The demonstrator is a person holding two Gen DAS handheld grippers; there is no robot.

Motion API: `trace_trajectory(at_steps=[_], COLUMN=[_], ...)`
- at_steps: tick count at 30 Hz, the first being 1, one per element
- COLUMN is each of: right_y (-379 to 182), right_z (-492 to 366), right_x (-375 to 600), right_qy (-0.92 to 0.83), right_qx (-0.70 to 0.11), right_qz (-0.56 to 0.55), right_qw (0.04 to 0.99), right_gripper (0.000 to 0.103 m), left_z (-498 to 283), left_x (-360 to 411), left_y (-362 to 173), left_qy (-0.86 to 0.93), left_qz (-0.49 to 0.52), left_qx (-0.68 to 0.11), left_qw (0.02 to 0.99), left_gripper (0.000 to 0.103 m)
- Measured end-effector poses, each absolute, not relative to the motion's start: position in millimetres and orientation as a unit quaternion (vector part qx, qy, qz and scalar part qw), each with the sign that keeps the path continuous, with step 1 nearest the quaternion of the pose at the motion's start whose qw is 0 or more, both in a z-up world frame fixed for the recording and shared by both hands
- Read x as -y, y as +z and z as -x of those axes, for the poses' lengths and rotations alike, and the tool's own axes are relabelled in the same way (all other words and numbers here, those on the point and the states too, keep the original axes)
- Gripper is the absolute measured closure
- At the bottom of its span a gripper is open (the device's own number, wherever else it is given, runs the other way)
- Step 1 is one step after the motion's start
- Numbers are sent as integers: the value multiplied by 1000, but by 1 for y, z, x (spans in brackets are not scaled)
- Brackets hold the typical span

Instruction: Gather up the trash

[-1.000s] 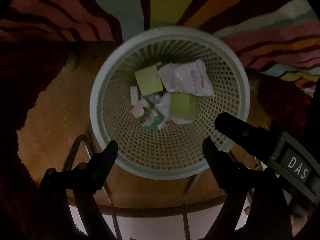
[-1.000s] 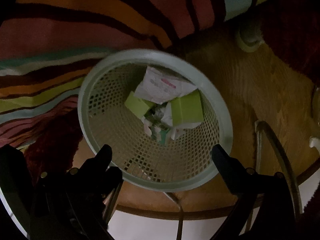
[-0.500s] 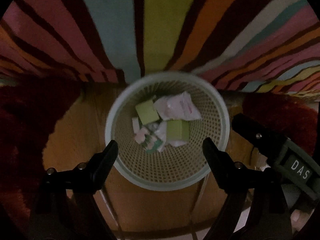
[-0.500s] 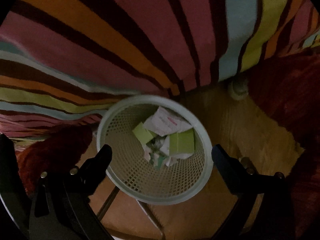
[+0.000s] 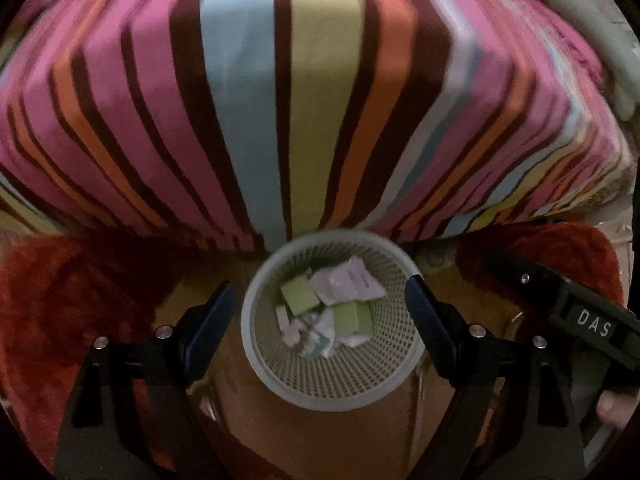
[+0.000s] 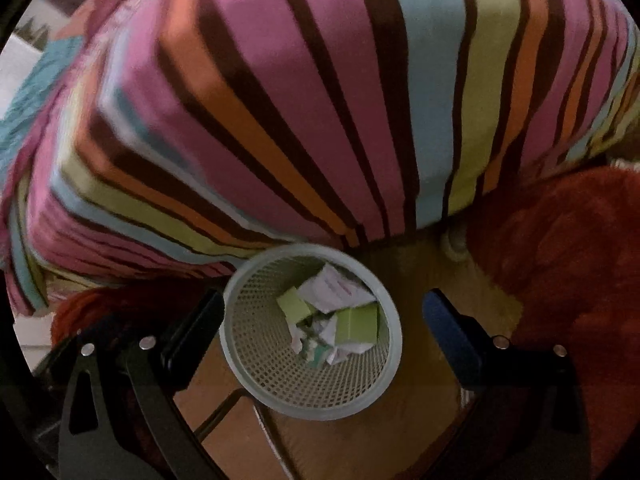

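Note:
A pale mesh waste basket (image 5: 256, 344) (image 6: 392, 344) stands on the wooden floor, far below both grippers. Inside it lie green boxes (image 5: 299, 297) (image 6: 358, 324), a crumpled white wrapper (image 5: 352, 282) (image 6: 332, 288) and small paper scraps (image 5: 312, 332). My left gripper (image 5: 320, 308) hangs high above the basket, open, nothing between its fingers. My right gripper (image 6: 324, 312) is also open and empty above the basket. The right tool's black body with a "DAS" label (image 5: 592, 326) shows at the right of the left wrist view.
A bed with a striped cover (image 5: 300, 100) (image 6: 320, 100) fills the upper half of both views, its edge just behind the basket. Red shaggy rugs (image 5: 60, 300) (image 6: 580, 260) lie on either side. Thin metal legs (image 6: 216, 412) cross the floor below the basket.
Both grippers have risen well above the basket, which now looks much smaller. Both views have tilted up, showing much more of the striped bed. The jaws stayed open and empty.

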State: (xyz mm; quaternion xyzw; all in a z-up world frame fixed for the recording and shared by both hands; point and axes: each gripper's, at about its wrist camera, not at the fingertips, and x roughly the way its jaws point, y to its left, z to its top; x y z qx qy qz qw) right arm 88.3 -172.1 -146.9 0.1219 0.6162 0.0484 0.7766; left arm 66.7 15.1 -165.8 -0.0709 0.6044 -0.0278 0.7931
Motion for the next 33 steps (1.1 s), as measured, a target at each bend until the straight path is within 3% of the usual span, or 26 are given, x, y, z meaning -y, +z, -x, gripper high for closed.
trace_trajectory(at_steps=[21, 33], right_y=[-5, 33], right_z=[-52, -43], right_x=[162, 158], right_qy=[79, 72], right_qx=[-403, -344], right_qz=[-39, -19], right_qw=[911, 936], right_gripper=[8, 8], left_z=[-39, -34], left_x=[-23, -24], left_y=[-43, 5], left_qy=[-28, -26], left_qz=[77, 68], left_qx=[-444, -405], left_qw=[892, 911], left_gripper=[19, 19])
